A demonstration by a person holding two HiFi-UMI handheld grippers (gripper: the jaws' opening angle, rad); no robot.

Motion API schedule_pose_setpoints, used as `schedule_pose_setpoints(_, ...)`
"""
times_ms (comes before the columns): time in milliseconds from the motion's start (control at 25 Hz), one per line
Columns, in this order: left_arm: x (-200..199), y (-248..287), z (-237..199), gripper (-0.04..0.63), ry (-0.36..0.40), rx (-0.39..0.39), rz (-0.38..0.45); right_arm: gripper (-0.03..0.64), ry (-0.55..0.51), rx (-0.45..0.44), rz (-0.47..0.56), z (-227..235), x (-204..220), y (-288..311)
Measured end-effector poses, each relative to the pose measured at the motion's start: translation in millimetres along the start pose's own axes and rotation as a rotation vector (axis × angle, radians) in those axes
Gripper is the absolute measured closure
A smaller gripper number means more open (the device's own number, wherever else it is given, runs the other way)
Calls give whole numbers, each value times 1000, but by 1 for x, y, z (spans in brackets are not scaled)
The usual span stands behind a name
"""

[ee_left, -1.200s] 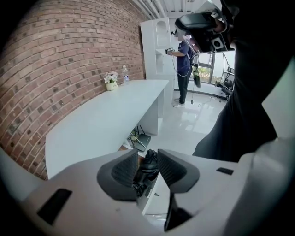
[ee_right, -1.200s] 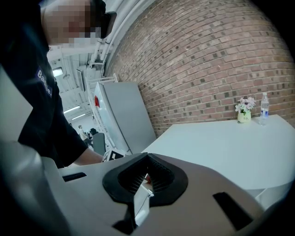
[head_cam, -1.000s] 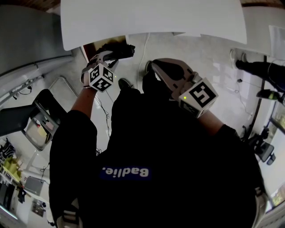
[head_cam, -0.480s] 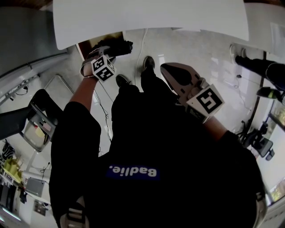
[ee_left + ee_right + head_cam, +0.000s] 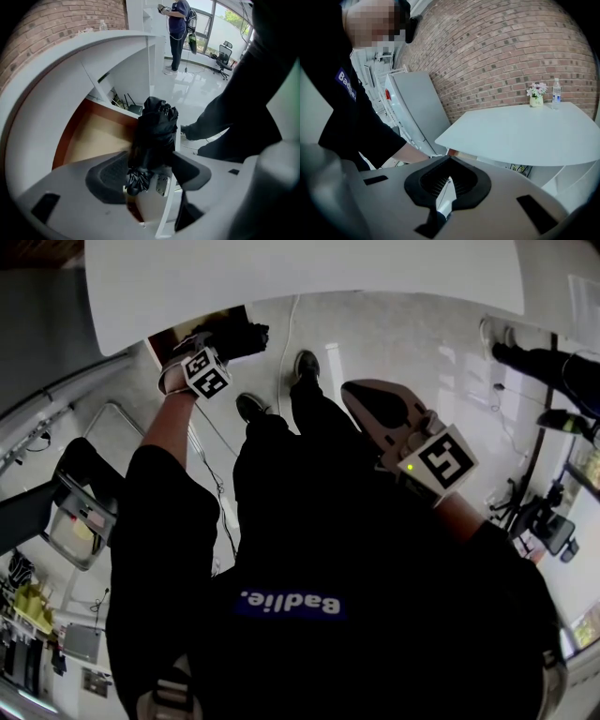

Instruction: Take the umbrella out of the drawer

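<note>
The folded black umbrella lies over the white front edge of the open drawer, whose inside is brown. My left gripper points steeply down at it, and its jaws have just been opening. The umbrella's near end sits between the two pads, which do not clearly press on it. From the head view, the left gripper is above the drawer under the white table, with the umbrella sticking out to its right. My right gripper hangs over the floor, shut and holding nothing. In its own view the right gripper has its jaws together.
The person's legs and shoes stand right of the drawer. A chair stands at the left. Another person and an office chair are far off. A flower pot and a bottle stand on the table.
The left gripper has sunk towards the drawer, looking smaller and farther off. The umbrella stays at the drawer's front edge. The right gripper has drifted a little right and down.
</note>
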State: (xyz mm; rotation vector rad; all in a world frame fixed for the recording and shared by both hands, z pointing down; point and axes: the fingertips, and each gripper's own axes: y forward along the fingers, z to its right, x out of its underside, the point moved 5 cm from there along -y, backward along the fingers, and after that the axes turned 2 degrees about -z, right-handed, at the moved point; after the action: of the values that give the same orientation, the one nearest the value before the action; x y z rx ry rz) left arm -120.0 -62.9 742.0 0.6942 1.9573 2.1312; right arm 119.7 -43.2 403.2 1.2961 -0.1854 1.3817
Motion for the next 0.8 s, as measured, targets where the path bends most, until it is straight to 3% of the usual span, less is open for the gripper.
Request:
schedule_pose_setpoints(560,-2,49,-7,278,286,64,-111,591,30,63,-35,17,17,-6)
schedule_pose_setpoints(800,-8,61,-11,265,325,125,-123,591,56,87,-60,23,32,-12)
